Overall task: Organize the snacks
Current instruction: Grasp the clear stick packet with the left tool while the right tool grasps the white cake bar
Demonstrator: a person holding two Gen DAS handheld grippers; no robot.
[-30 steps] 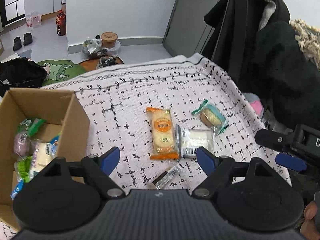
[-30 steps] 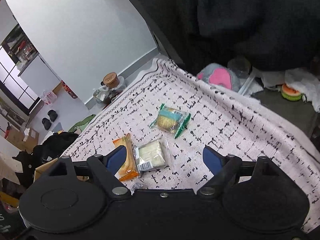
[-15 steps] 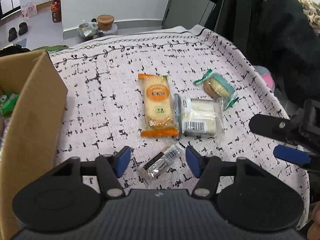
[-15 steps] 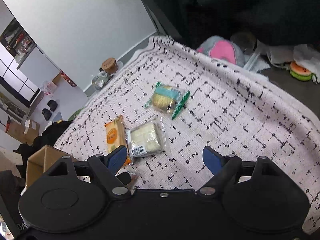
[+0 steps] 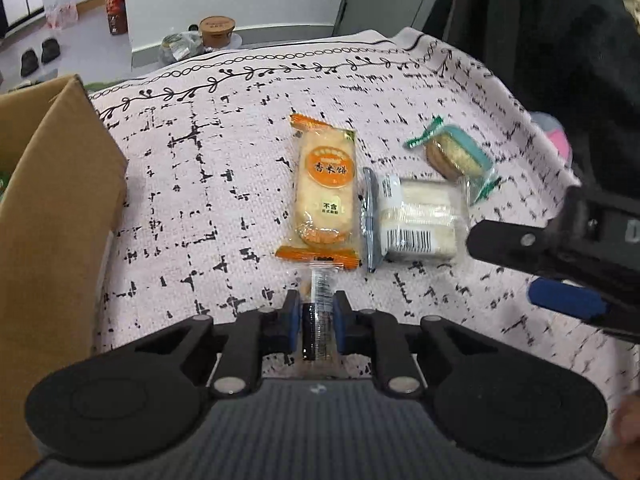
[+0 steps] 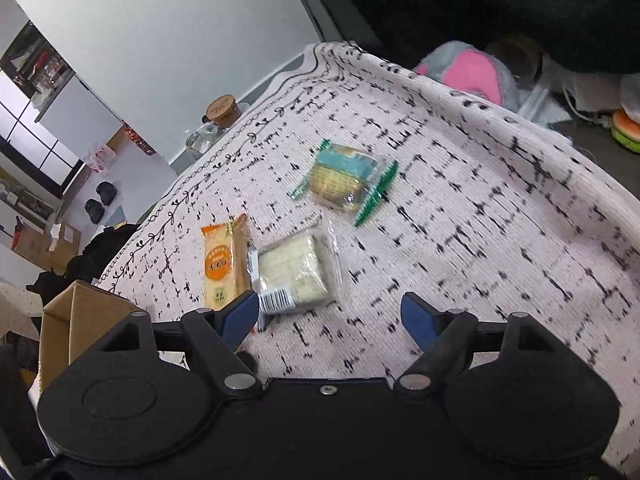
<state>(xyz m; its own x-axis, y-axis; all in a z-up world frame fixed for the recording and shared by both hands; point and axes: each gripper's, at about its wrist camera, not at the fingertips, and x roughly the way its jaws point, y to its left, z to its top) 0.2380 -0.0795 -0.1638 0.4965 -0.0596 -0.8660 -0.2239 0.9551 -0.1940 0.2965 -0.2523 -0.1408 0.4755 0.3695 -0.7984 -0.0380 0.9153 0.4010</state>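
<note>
My left gripper [image 5: 316, 312] is shut on a thin clear-wrapped snack bar [image 5: 320, 292] lying on the patterned cloth [image 5: 208, 184], just below an orange rice cracker packet [image 5: 326, 184]. Right of that packet lie a white cake packet [image 5: 420, 220] and a teal biscuit packet [image 5: 454, 154]. My right gripper [image 6: 328, 316] hovers over the cloth with its jaws wide and closing slightly, nothing between them. The white cake packet [image 6: 296, 272] sits just ahead of its left finger, the orange packet [image 6: 222, 264] and teal packet [image 6: 344, 178] beyond. The cardboard box [image 5: 52, 208] stands at left.
Dark coats [image 5: 560, 40] hang beyond the table's right edge, with a pink plush [image 6: 476, 72] below them. A lidded cup [image 5: 216, 30] and shoes [image 5: 36, 56] are on the floor past the far edge. The right gripper's fingers [image 5: 568, 304] reach in at right.
My left gripper came down over the snack bar and shut on it; the bar now points straight ahead. My right gripper dropped closer to the white cake packet.
</note>
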